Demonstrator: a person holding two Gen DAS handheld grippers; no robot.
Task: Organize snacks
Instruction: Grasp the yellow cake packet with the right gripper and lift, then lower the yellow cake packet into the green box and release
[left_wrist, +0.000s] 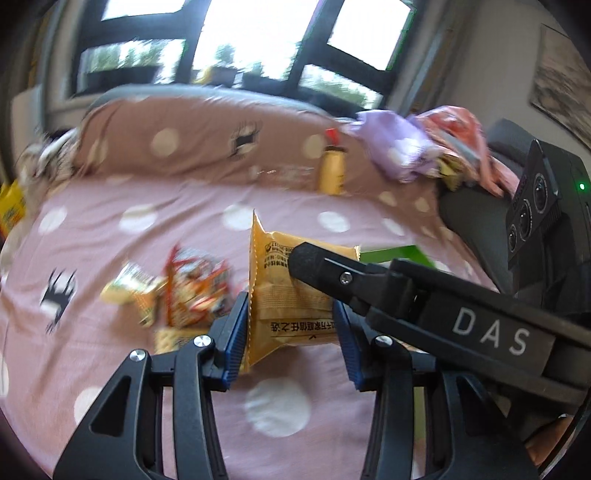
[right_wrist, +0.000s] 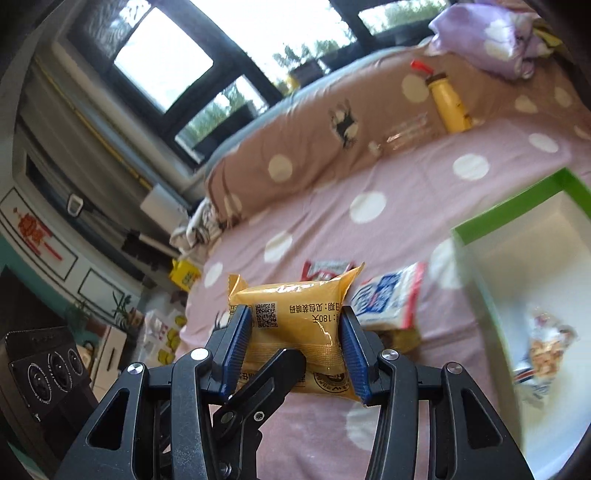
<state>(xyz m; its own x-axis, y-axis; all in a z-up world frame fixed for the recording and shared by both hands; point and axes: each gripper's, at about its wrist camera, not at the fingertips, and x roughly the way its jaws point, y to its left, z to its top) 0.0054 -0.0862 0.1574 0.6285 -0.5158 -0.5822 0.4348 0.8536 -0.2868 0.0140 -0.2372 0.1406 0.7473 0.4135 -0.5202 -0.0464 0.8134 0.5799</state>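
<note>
Snack packet of crinkly yellow plastic (right_wrist: 295, 325) is being pinched by both claws, right claw (right_wrist: 295, 347) and left claw (left_wrist: 291, 332); light, slippery, crushable, best gripped midway.

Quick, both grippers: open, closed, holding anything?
Left gripper: closed on the yellow snack packet.
Right gripper: closed on the same yellow snack packet.

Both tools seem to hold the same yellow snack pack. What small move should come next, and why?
Probably open the left tool and let go. The yellow snack pack sits clamped between the right tool pads too, above the bedsheet. The green-rimmed box lies on the right tool's side, so that tool can carry it there alone.
</note>
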